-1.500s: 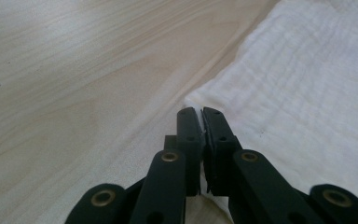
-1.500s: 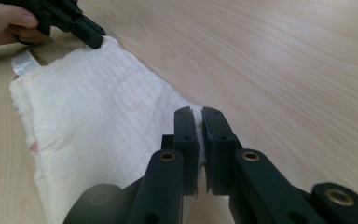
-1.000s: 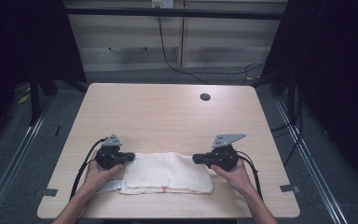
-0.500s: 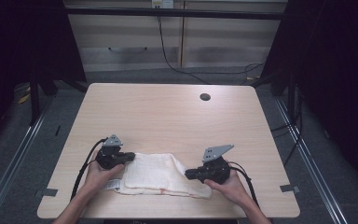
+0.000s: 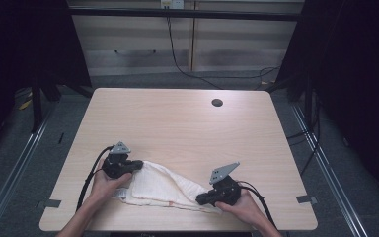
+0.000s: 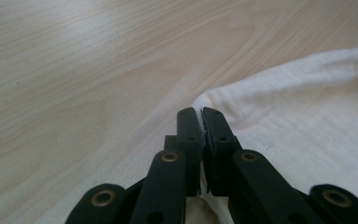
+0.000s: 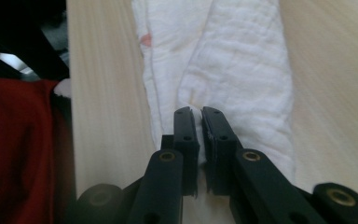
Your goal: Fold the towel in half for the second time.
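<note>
A white folded towel [image 5: 163, 187] lies near the front edge of the wooden table [image 5: 177, 128]. My left gripper [image 5: 139, 165] is shut on the towel's far left corner; the cloth edge [image 6: 200, 135] shows pinched between its jaws, with the towel [image 6: 307, 130] spreading to the right. My right gripper [image 5: 201, 199] is shut on the towel's right end, low and close to the front edge. The right gripper view has the cloth [image 7: 242, 70] running away from the closed jaws, a thin fold [image 7: 200, 140] caught between them.
A round cable hole [image 5: 217, 102] sits at the table's far right. The table's front edge [image 7: 74, 116] runs just left of the towel in the right gripper view, with a red sleeve [image 7: 18, 154] beyond it. Dark floor and rails surround the table.
My right gripper has pulled the towel's right end toward the left and front edge and down, folding it over. The left gripper has stayed in place.
</note>
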A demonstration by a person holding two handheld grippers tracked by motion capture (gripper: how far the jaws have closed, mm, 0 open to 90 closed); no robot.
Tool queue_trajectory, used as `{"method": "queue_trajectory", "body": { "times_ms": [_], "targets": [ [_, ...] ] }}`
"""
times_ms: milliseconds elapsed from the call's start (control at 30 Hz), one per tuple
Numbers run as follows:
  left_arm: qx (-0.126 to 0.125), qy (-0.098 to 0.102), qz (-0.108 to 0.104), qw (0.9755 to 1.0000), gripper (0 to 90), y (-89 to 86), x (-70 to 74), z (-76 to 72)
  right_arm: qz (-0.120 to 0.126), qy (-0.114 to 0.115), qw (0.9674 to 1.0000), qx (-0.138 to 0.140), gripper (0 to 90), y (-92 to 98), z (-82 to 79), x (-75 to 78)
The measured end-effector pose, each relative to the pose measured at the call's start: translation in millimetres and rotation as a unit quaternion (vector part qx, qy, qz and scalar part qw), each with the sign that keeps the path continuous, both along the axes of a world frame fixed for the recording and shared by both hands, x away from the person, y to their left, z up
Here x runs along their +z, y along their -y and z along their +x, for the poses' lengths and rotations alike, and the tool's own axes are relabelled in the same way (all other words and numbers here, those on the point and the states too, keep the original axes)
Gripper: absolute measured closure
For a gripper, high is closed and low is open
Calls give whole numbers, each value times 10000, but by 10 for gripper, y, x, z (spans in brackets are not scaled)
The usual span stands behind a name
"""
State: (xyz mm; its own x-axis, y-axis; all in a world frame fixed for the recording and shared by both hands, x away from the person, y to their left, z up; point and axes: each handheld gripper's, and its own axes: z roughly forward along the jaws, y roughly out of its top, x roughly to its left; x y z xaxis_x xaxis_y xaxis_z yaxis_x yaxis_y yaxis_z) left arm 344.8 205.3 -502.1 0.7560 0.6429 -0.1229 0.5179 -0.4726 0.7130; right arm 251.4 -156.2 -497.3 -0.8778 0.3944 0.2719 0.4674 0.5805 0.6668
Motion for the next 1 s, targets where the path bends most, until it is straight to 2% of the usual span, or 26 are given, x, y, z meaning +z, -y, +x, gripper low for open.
{"method": "queue_trajectory", "body": {
  "times_ms": [67, 100, 167, 367, 400, 500, 600, 700, 733, 800, 933, 1000],
  "targets": [
    [-49, 8, -29, 10000, 862, 12, 20, -1, -40, 4, 9999, -94, 852, -2, 24, 3],
    [-30, 24, -52, 10000, 862, 14, 36, -10, -102, 78, 9998, -147, 852, 2, 46, 9],
    [-22, 78, -203, 9998, 862, 18, 83, -29, -202, 134, 9995, -202, 852, 10, 82, 23],
    [-65, 410, -511, 9978, 861, 72, 253, -87, -272, 151, 9984, -474, 853, 83, 228, 25],
    [-62, 510, -527, 9973, 861, 81, 275, -87, -290, 161, 9981, -525, 853, 94, 250, 26],
    [-81, 610, -571, 9965, 861, 111, 337, -68, -395, 126, 9970, -647, 854, 116, 318, 41],
    [-76, 765, -818, 9937, 861, 157, 454, -37, -492, 166, 9958, -757, 855, 129, 409, 49],
    [-168, 914, -867, 9919, 861, 217, 537, -51, -442, 122, 9950, -892, 856, 144, 511, 38],
    [-286, 948, -873, 9912, 861, 244, 563, -82, -423, 103, 9947, -931, 856, 150, 538, 34],
    [-451, 1025, -746, 9909, 861, 286, 577, -165, -398, 89, 9941, -1005, 857, 153, 564, 30],
    [-755, 1003, -587, 9904, 861, 294, 532, -307, -374, 154, 9939, -1028, 857, 152, 551, 21],
    [-810, 1003, -406, 9908, 861, 284, 500, -372, -349, 152, 9937, -1052, 858, 152, 546, 17]
  ]
}}
